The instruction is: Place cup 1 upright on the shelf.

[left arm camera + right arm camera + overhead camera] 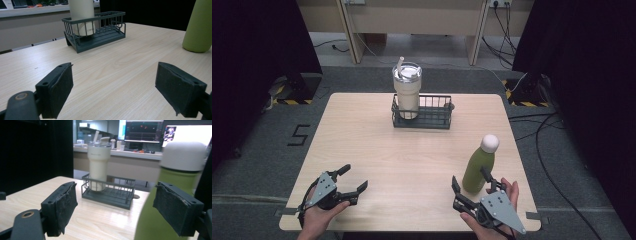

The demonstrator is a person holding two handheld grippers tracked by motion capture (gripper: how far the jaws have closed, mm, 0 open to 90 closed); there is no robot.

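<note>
In the high view, the green bottle stands upright near the worktop's front right corner, just ahead of the right tool, whose jaws stand apart either side of its base. The left tool sits wide near the front left corner. In the left gripper view, the bottle stands well apart, beyond the wide jaws. In the right gripper view, the bottle lies by the right-hand jaw; whether it touches I cannot tell.

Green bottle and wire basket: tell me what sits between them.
Nothing: bare table separates the green bottle from the wire basket, seen in the high view.
</note>
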